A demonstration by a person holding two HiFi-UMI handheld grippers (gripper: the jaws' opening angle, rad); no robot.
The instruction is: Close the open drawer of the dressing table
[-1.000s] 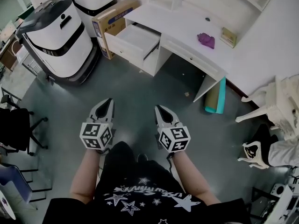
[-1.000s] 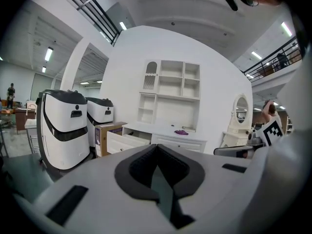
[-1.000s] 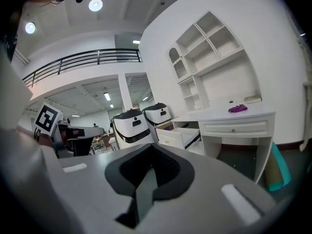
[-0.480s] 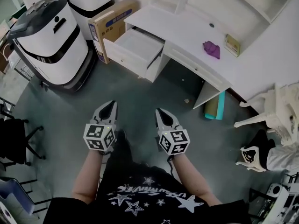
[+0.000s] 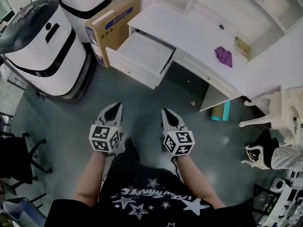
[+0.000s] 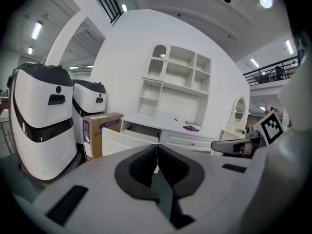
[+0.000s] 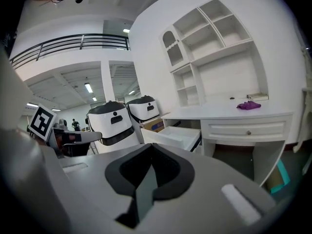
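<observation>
The white table [image 5: 189, 25] stands against the wall at the top of the head view. Its drawer [image 5: 142, 53] is pulled well out from the left end, with the front panel facing the person. The person stands on the grey floor [image 5: 142, 96], well apart from the drawer, and holds 2 tools side by side. The left hand-held gripper [image 5: 115, 106] is clenched with its jaws pressed together on nothing. The right hand-held gripper [image 5: 166, 111] is likewise clenched and empty. Both point toward the table and touch nothing.

A purple cloth [image 5: 223, 56] lies on the table top, near a small flat box [image 5: 243, 48] by the wall. A cardboard box [image 5: 111, 22] stands on the floor just beside the drawer, between the table and 2 white machines [image 5: 42, 46] with black tops. A teal roll [image 5: 218, 111] leans by the table's right leg.
</observation>
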